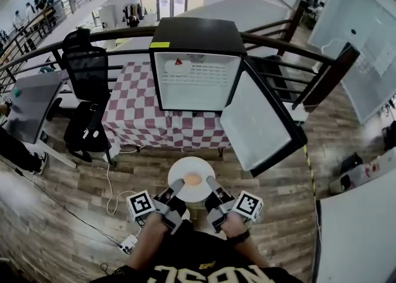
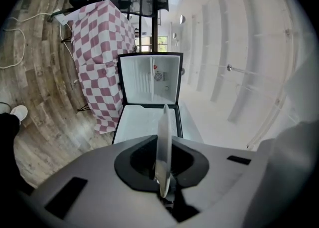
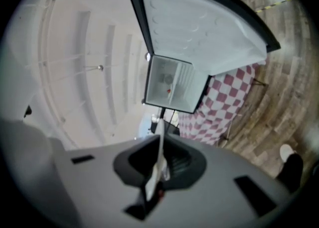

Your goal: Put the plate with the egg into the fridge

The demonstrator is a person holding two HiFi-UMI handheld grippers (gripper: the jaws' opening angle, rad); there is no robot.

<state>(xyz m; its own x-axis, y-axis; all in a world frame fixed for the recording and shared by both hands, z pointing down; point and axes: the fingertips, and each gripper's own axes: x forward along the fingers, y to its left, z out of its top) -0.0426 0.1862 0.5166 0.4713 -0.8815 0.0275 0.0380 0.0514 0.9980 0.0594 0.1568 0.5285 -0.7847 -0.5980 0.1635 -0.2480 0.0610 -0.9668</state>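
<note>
**White plate held level in front of the open fridge**

White and flat, the plate point(image 1: 180, 165) was low and near in the scene, above the wooden floor point(image 1: 93, 176) and well apart from the fridge point(image 1: 197, 74). The egg point(image 1: 192, 179) lay loose at the plate's middle. That was probably why the plate was kept level and taken from two sides rather than one.

The left hand-held gripper point(image 1: 177, 185) was clamped on the left rim and the right hand-held gripper point(image 1: 211, 182) on the right rim. Each gripper view showed the thin rim edge-on, pinched between jaws drawn almost together. Two opposed grips likely stopped the plate from tipping and the egg from rolling.

The fridge stood far off on a bench point(image 1: 133, 117) draped in a red-and-white checked cloth. Its door point(image 1: 257, 124) was swung wide to the right, so the white interior faced the person.

By my reading, the carry was under way and the placing not yet done. The plate would have to rise to bench height and go in flat, clear of the door.
</note>
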